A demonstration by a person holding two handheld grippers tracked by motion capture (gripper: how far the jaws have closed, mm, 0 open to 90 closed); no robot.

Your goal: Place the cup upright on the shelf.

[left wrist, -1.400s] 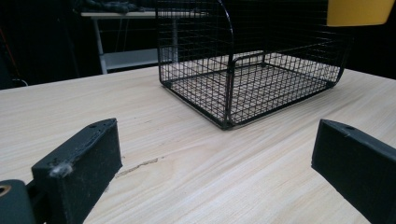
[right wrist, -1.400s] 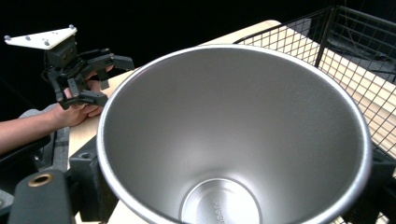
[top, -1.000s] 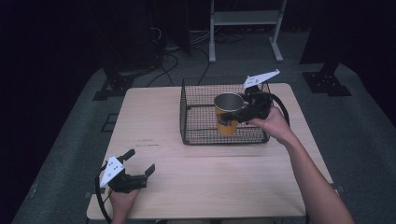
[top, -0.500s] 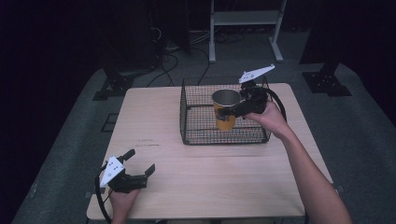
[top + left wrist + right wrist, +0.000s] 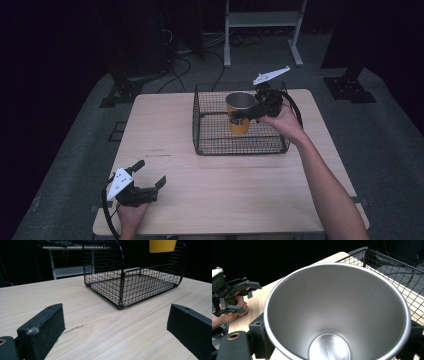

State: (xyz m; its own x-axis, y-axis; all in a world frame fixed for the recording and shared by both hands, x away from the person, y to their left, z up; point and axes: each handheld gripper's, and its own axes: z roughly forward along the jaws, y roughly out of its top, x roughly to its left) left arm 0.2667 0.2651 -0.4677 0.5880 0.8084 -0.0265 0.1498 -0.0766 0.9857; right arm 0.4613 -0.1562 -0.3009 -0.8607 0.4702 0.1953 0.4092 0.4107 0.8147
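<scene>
Cup (image 5: 239, 114) yellow outside, plain silver-grey metal inside; wire basket (image 5: 215, 145) black mesh; table (image 5: 240, 185) pale wood grain; both grippers' jaws black.

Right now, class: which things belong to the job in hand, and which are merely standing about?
In the job:
right gripper, shut on the cup
cup, yellow outside, steel inside, held above the basket floor
basket, black wire

Standing about:
left gripper, open, low over the table
white stand behind
</scene>
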